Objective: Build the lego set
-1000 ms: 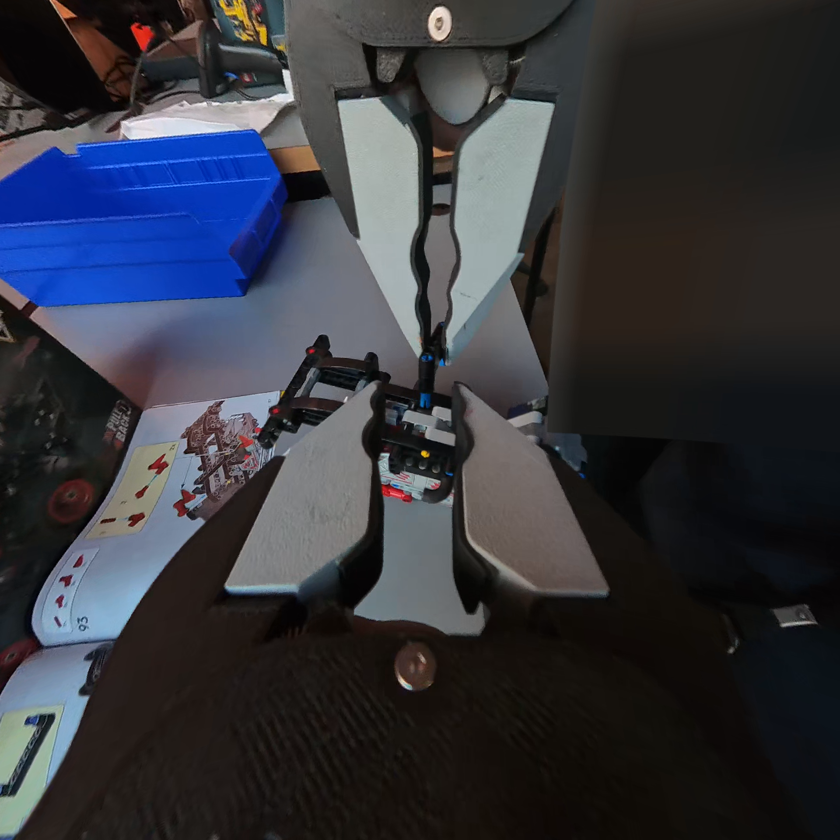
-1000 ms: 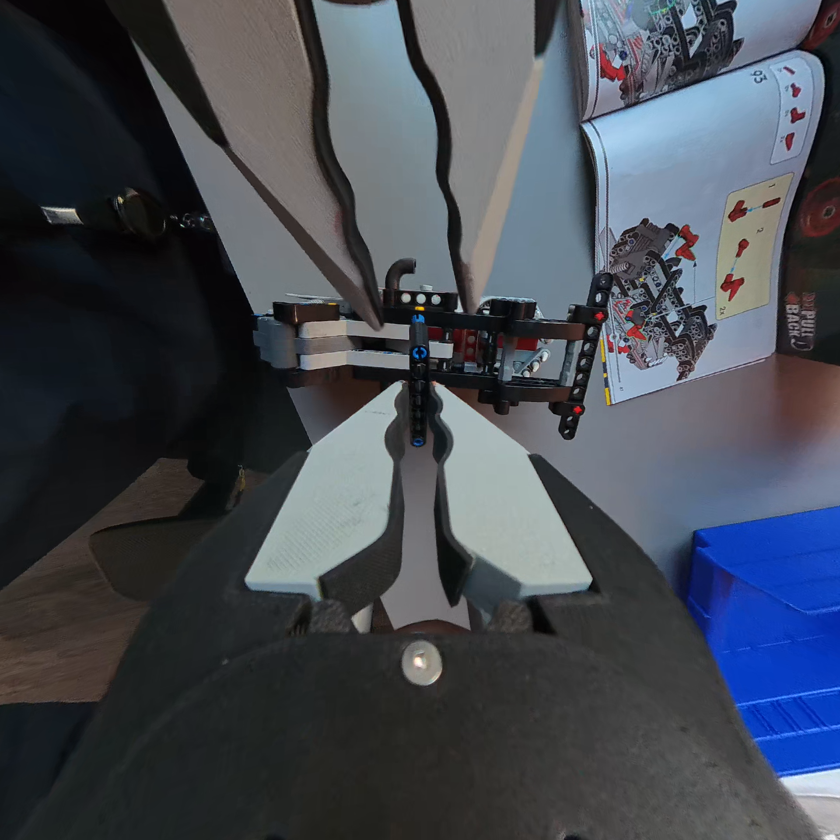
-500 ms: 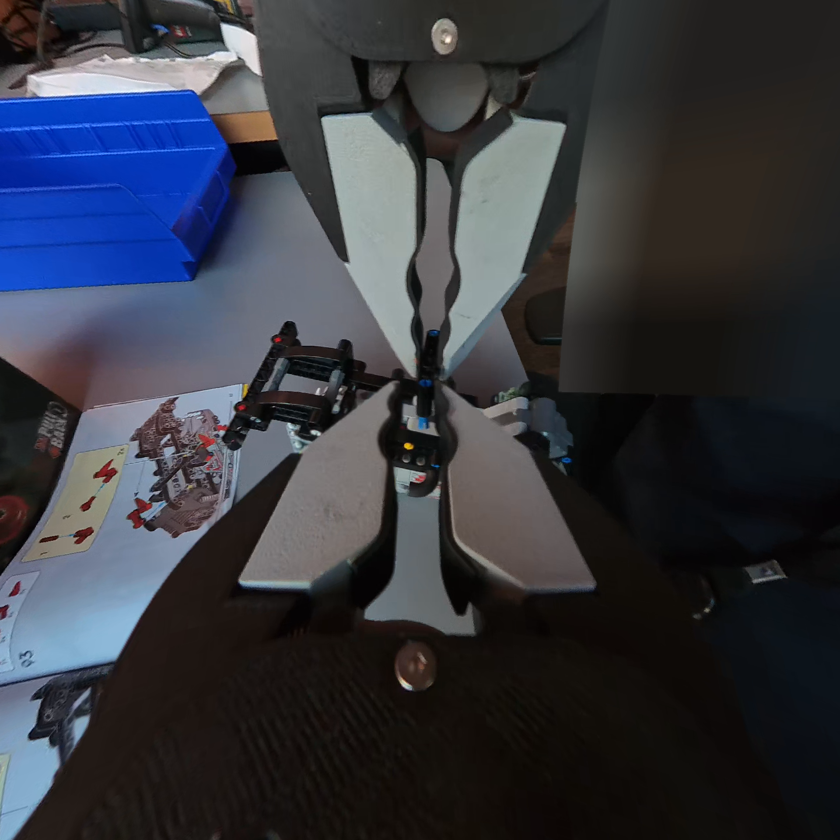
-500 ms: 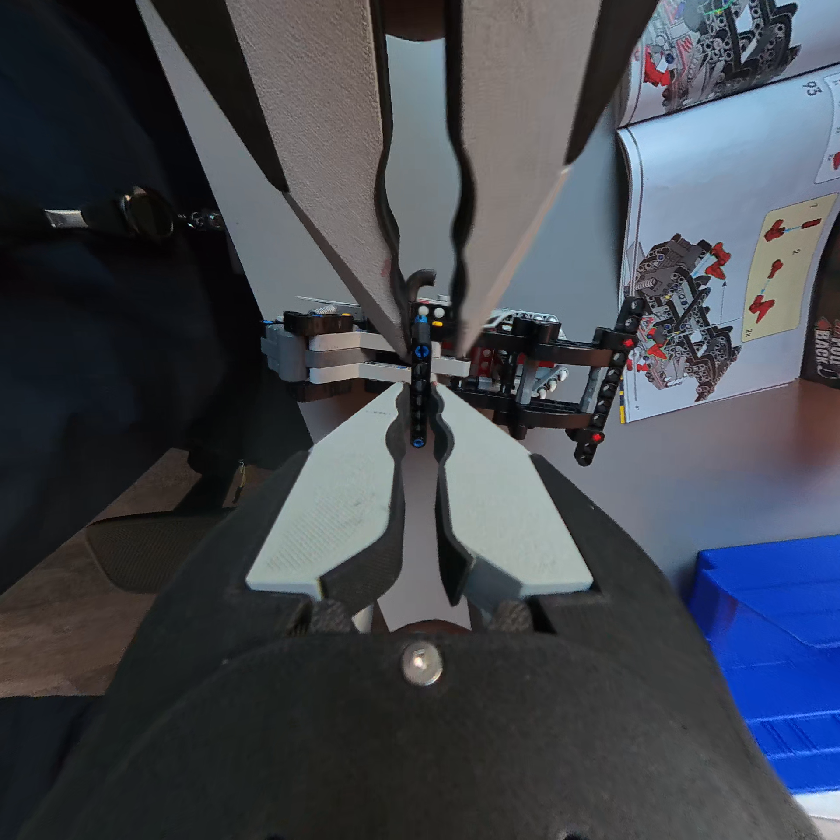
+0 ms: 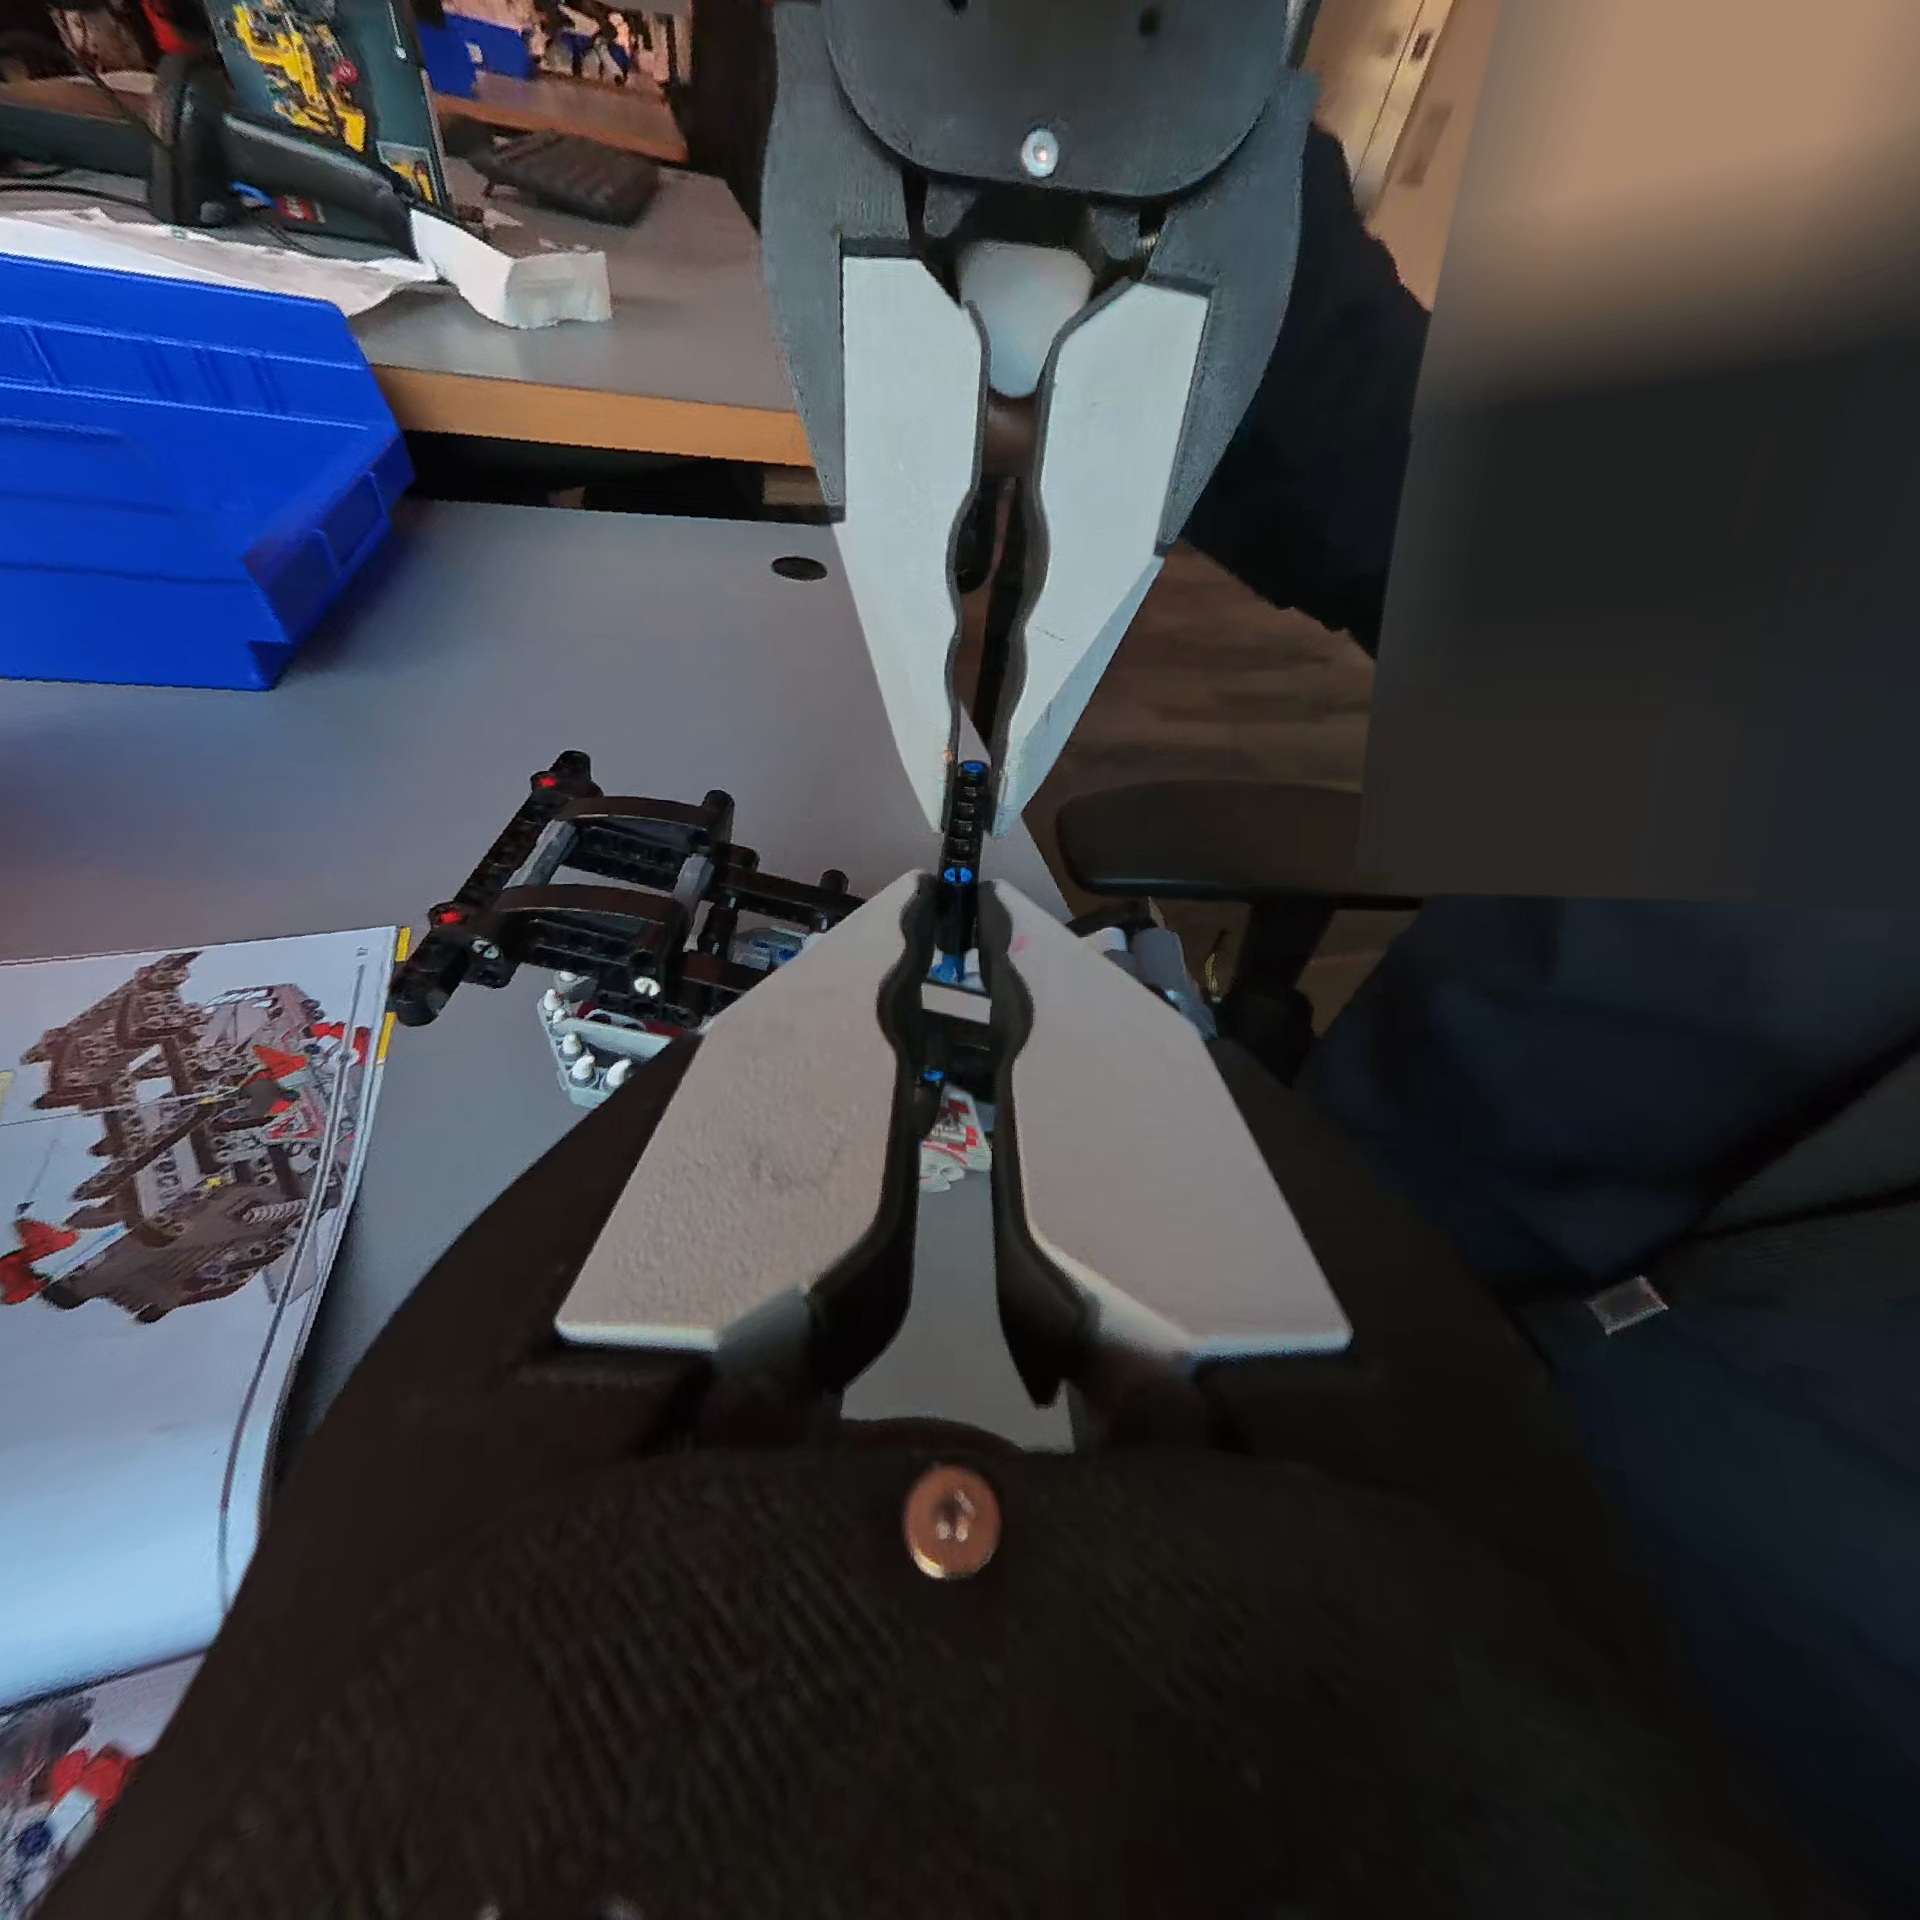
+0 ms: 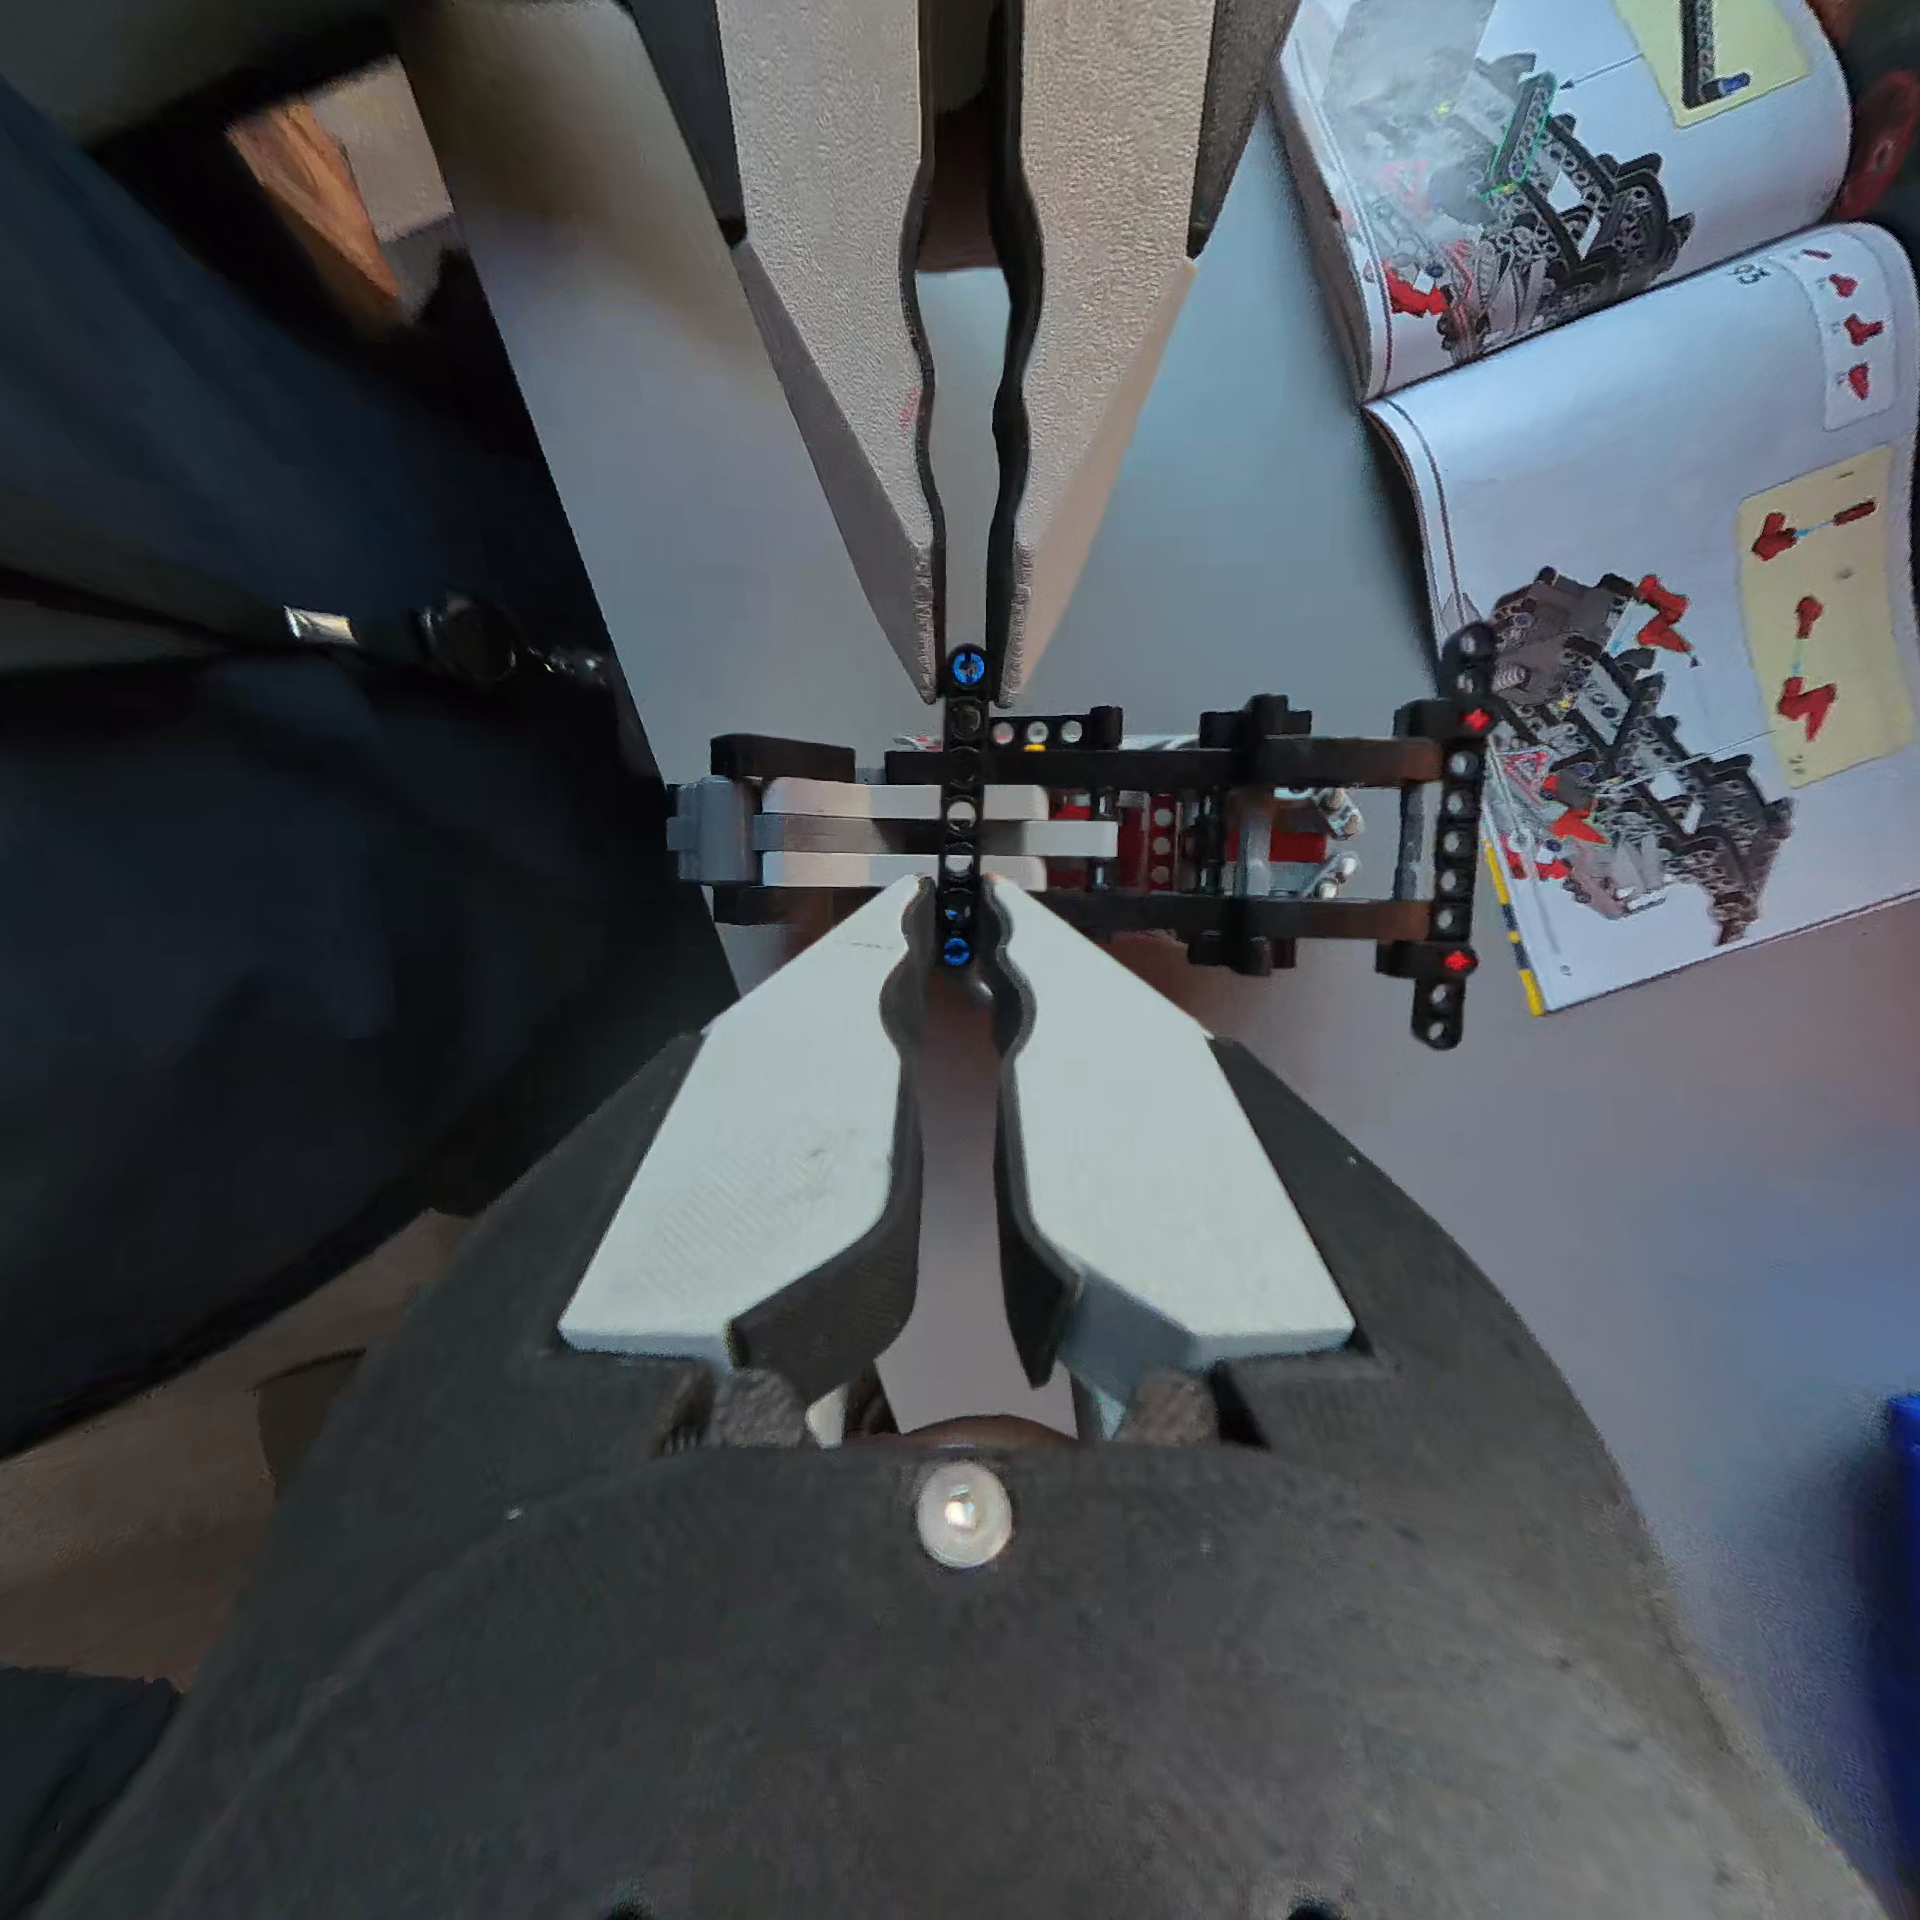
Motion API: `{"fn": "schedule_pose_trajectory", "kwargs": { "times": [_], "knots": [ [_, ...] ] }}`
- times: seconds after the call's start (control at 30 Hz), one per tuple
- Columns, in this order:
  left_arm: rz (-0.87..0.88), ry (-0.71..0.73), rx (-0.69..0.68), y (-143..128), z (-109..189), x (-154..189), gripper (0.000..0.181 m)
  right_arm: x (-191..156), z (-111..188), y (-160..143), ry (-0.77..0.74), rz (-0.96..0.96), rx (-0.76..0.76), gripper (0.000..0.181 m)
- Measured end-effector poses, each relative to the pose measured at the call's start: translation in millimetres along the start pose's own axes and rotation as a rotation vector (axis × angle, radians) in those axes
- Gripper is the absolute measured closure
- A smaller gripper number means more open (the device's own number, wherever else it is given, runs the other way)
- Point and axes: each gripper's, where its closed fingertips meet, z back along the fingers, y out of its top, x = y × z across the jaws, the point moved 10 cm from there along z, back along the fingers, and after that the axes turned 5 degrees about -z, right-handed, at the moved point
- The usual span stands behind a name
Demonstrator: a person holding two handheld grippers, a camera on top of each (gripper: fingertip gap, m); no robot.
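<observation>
Left gripper [image 5: 954, 914] jaws pinch one end of the black beam [image 6: 960, 805]; right gripper [image 6: 957, 914] jaws pinch the other end. The beam crosses the lego model [image 6: 1195, 821] at the counter [image 5: 582, 665] edge. Instruction booklet [image 6: 1621, 582] beside the model; blue bin [image 5: 177, 488] far left

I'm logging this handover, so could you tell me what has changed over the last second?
The left gripper let go of the lego model and closed on the black beam, whose other end the right gripper still holds. The model and instruction booklet stayed put.
</observation>
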Motion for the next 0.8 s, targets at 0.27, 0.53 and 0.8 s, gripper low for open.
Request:
{"fn": "schedule_pose_trajectory", "kwargs": {
  "times": [0.27, 0.53, 0.8],
  "knots": [
    [-0.051, 0.042, -0.11, -6, -10, 0, 0.177, 3, -4, -14, -0.026, -0.013, 0.067, 0.177],
    [-0.054, 0.088, -0.184, -16, -11, 0, 0.177, 6, -22, -21, -0.039, 0.007, 0.092, 0.177],
    [-0.087, 0.085, -0.214, -17, -13, -1, 0.177, 7, -27, -30, -0.047, 0.022, 0.17, 0.177]
  ]
}}
